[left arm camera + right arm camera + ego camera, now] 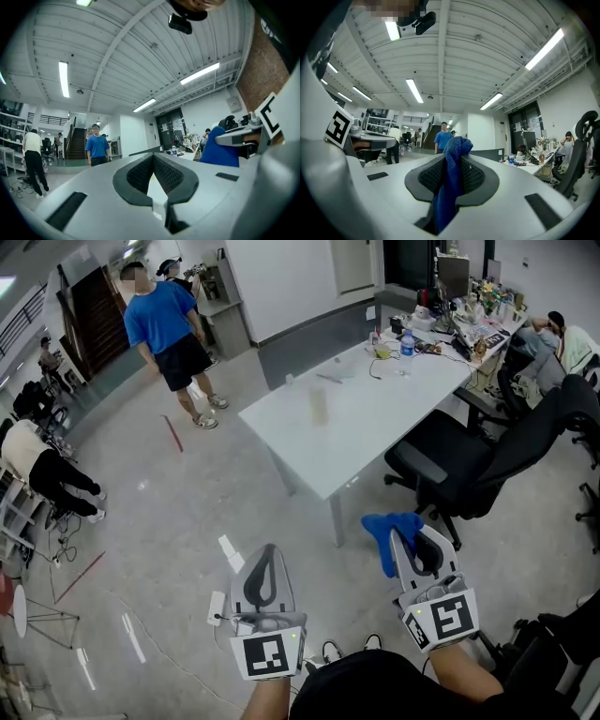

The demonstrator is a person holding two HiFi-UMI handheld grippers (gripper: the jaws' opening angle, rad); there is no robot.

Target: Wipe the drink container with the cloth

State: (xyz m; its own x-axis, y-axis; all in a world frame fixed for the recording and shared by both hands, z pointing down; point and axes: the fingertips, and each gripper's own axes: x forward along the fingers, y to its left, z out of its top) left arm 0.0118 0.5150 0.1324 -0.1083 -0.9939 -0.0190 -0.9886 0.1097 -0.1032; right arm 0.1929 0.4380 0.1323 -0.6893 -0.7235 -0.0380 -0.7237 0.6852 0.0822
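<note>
A pale, upright drink container (320,406) stands on the white table (375,418), well ahead of both grippers. My right gripper (401,542) is shut on a blue cloth (387,526), which bunches above the jaw tips and hangs down between them in the right gripper view, where the cloth (451,183) fills the gap of the gripper (452,161). My left gripper (269,551) is held level beside it, shut with nothing in it; in the left gripper view its pads (140,174) meet at the tip. Both are over the floor, short of the table.
A black office chair (469,460) stands at the table's near right corner. A water bottle (407,346) and clutter sit at the table's far end. A person in a blue shirt (167,329) stands on the floor beyond. Other people sit at left and far right.
</note>
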